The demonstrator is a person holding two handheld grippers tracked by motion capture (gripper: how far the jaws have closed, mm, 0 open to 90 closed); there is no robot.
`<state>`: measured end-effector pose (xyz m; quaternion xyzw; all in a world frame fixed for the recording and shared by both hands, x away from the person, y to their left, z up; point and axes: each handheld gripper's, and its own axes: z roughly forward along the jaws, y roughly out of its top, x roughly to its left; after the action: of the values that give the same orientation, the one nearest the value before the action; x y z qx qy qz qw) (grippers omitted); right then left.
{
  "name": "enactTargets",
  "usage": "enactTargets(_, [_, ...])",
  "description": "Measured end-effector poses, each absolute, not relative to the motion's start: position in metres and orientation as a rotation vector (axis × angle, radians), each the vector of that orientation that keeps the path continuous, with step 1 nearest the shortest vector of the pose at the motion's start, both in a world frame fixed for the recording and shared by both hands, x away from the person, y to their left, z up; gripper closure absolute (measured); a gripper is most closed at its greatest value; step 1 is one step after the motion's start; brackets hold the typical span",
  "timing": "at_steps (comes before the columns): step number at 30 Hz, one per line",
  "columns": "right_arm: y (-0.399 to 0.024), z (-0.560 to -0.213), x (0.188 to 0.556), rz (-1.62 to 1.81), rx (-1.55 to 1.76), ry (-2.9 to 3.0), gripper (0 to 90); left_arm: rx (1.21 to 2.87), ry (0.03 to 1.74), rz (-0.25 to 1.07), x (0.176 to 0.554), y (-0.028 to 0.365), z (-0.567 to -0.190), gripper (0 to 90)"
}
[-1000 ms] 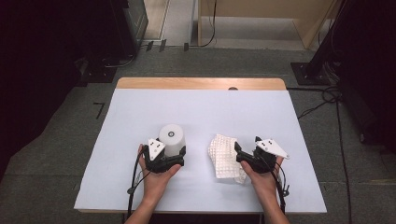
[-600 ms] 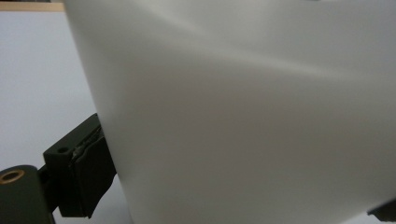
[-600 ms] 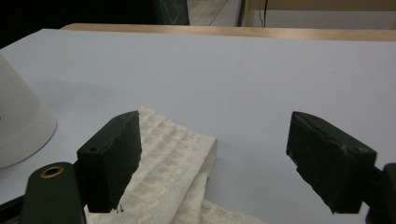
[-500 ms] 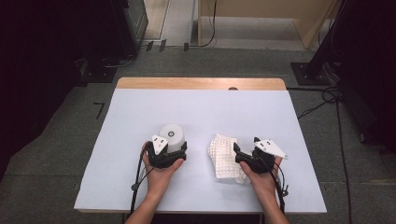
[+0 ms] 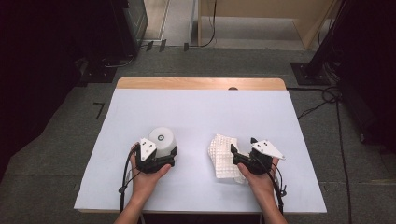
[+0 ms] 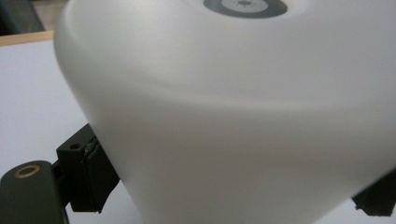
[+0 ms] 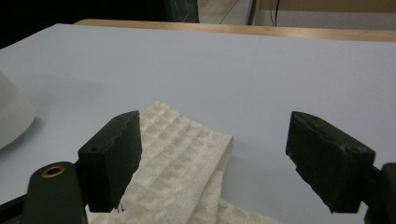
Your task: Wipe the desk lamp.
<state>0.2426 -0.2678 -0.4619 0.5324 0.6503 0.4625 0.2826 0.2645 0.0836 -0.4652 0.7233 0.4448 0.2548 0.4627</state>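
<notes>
High view, table: white table [image 5: 201,116] with a wooden strip along its far edge, grey floor around it.
High view, left gripper: left gripper [image 5: 161,156] sat at the near left of the table, its jaws on either side of a white cup [image 5: 162,140] that stood upside down, base up, with a dark ring on the base.
High view, right gripper: right gripper [image 5: 235,153] lay at the near right, over the near right edge of a white waffle cloth [image 5: 223,156]; cup and cloth were well apart.
High view, hands: a hand held each gripper, forearms coming in from the near edge.

Left gripper view, cup: the cup [image 6: 243,116] loomed close and tilted, its ringed base toward the top.
Left gripper view, jaws: one black jaw pressed the cup's wall at lower left, the other showed at the lower right corner; the jaws gripped the cup.

Right gripper view, jaws: stood wide apart, nothing pinched between them.
Right gripper view, cloth: the folded cloth [image 7: 182,163] lay flat on the table beneath and beside the picture's left jaw; whether it touched the jaw could not be told.
Right gripper view, cup: its edge [image 7: 14,116] showed at far left.
</notes>
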Motion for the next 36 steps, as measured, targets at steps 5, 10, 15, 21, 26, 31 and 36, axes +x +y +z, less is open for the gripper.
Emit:
enactTargets(5, [-0.264, -0.463, 0.243, 1.23, 1.403, 1.781, 16.7, 1.809, 1.1, 0.635, 0.251, 0.097, -0.465, 8.2])
enactTargets(10, [-0.268, -0.451, 0.25, 1.31, 1.456, 1.775, 18.2, 1.813, 1.116, 0.632, 0.246, 0.108, -0.466, 8.2])
enactTargets(15, [-0.265, -0.447, 0.249, 1.31, 1.453, 1.783, 18.3, 1.805, 1.138, 0.617, 0.245, 0.116, -0.472, 8.1])
enactTargets(21, [-0.26, -0.466, 0.246, 1.165, 1.42, 1.879, 15.7, 1.771, 1.123, 0.628, 0.246, 0.118, -0.479, 7.6])
enactTargets(26, [-0.251, -0.471, 0.242, 1.134, 1.42, 1.91, 15.0, 1.768, 1.119, 0.614, 0.245, 0.117, -0.48, 4.8])
enactTargets(31, [-0.237, -0.478, 0.238, 1.068, 1.434, 1.982, 14.0, 1.757, 1.125, 0.579, 0.247, 0.12, -0.481, 4.1])
enactTargets(36, [-0.232, -0.488, 0.24, 0.988, 1.462, 2.027, 16.0, 1.746, 1.14, 0.594, 0.247, 0.119, -0.481, 2.6])
